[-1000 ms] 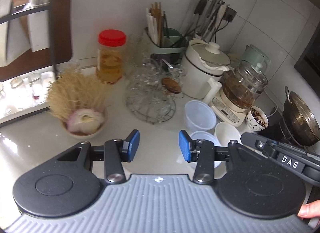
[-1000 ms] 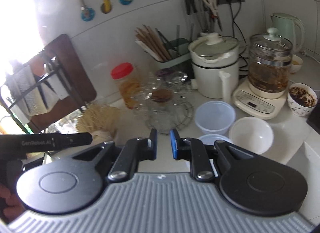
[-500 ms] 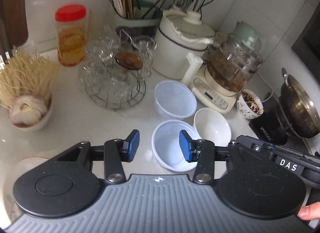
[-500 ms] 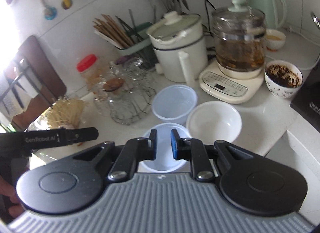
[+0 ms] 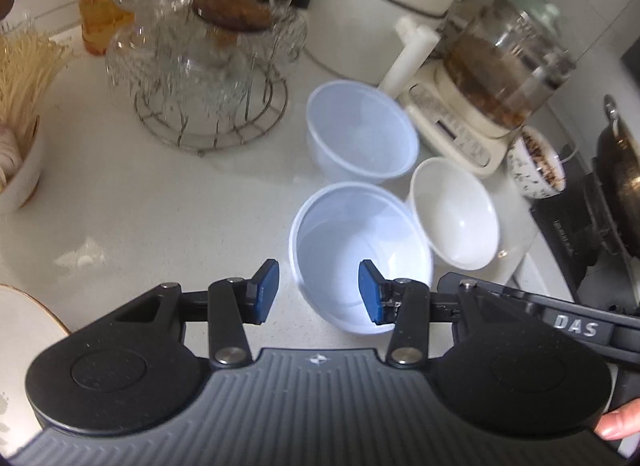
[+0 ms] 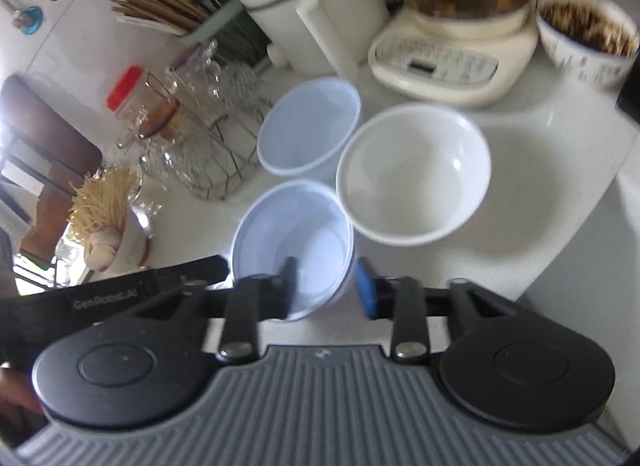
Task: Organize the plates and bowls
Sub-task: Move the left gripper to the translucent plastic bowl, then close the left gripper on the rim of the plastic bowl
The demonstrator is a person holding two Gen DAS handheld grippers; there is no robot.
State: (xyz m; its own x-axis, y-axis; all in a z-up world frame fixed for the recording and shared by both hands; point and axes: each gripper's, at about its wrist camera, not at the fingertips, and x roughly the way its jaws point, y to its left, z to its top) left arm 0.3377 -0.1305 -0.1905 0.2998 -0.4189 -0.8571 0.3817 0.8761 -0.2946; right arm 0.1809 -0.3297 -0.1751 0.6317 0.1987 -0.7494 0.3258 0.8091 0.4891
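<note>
Right wrist: near plastic bowl [image 6: 294, 242] rim between right gripper [image 6: 326, 286] jaws.

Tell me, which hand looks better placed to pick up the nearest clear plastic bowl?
Probably the right. The right claw, whose jaws have just been opening, already straddles the near plastic bowl's rim. The left claw is open too, straddling the opposite rim more loosely.

Gold-rimmed plate [image 5: 24, 330] cut off at left frame edge. Glass rack [image 6: 200, 137] motion-blurred. Near plastic bowl [image 6: 294, 242]: front rim hidden behind gripper fingers.
</note>
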